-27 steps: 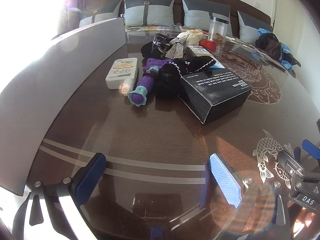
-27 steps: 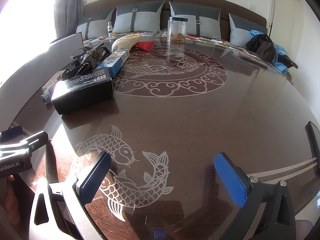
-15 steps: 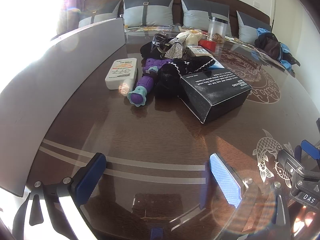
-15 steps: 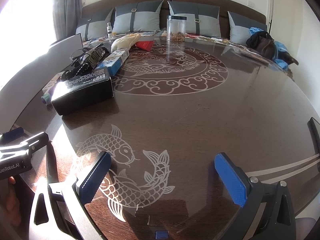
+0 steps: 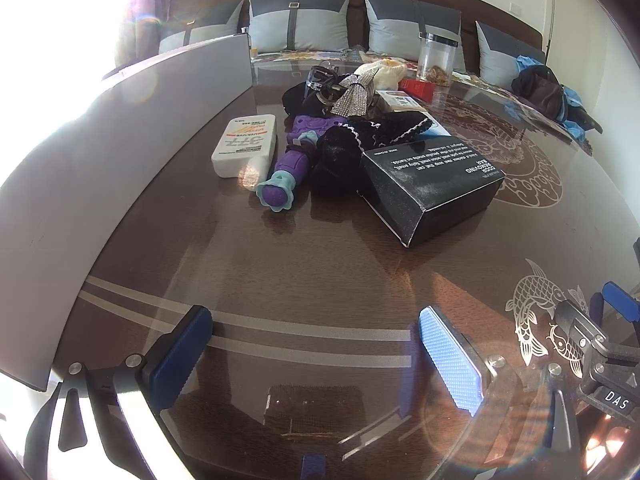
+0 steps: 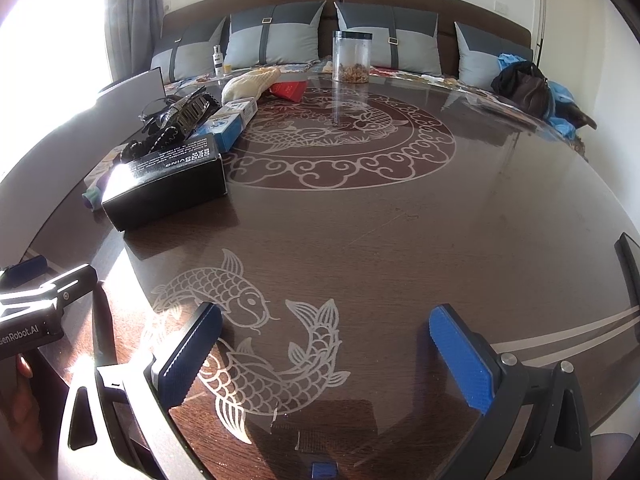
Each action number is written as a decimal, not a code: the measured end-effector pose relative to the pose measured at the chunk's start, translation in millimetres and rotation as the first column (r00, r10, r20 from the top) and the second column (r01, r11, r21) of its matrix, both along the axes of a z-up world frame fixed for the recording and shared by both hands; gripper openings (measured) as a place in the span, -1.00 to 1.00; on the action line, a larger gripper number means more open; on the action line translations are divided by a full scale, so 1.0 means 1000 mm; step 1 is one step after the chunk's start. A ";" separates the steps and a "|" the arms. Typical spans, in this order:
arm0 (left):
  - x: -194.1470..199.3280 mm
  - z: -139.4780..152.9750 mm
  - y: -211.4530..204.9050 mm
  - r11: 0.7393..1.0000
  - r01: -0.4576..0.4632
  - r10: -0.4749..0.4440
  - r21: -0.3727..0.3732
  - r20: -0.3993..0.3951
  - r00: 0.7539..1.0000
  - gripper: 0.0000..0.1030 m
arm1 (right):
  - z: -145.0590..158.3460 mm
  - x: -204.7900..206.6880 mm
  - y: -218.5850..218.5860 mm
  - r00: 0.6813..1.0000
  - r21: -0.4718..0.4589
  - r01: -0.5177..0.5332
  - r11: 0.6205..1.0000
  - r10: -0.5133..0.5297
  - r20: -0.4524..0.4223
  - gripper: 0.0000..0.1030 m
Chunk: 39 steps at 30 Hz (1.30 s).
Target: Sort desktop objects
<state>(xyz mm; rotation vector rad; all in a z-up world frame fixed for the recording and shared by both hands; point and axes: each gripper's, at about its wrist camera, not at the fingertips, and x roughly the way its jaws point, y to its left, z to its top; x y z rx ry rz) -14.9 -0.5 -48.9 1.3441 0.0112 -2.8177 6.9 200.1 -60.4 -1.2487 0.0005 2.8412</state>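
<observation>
A pile of objects lies on the round dark table [image 5: 320, 264]: a black box [image 5: 434, 188], a purple toy [image 5: 288, 168], a white flat bottle [image 5: 246, 144], a black fuzzy item [image 5: 340, 152], a sparkly silver bow [image 5: 352, 96], glasses [image 5: 320, 78] and a blue-white box [image 6: 230, 120]. My left gripper [image 5: 312, 354] is open and empty, low over the table's near edge, well short of the pile. My right gripper [image 6: 324, 354] is open and empty over the etched fish, with the black box [image 6: 168, 184] far to its left.
A clear jar [image 6: 352, 56] with snacks, a red packet [image 6: 288, 90] and a cream cloth [image 6: 250, 80] sit at the back. A grey chair back [image 5: 100, 152] stands at the left. A sofa with cushions [image 6: 272, 42] and a dark bag [image 6: 520, 84] lie beyond.
Both grippers have barely shifted; the views have crept slightly. Nothing on the table has moved.
</observation>
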 end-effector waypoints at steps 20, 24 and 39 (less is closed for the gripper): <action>0.002 -0.001 -0.001 0.999 0.036 -0.036 -0.001 -0.013 0.999 1.00 | 0.000 0.003 0.000 1.000 0.002 0.001 1.000 -0.001 -0.016 1.00; 0.002 -0.001 -0.001 0.999 0.040 -0.040 -0.001 -0.013 0.999 1.00 | 0.000 0.003 0.001 1.000 0.003 0.001 1.000 -0.001 -0.021 1.00; 0.002 -0.001 -0.002 0.999 0.049 -0.049 0.001 -0.010 0.999 1.00 | -0.001 0.003 0.000 1.000 0.003 0.000 1.000 0.000 -0.023 1.00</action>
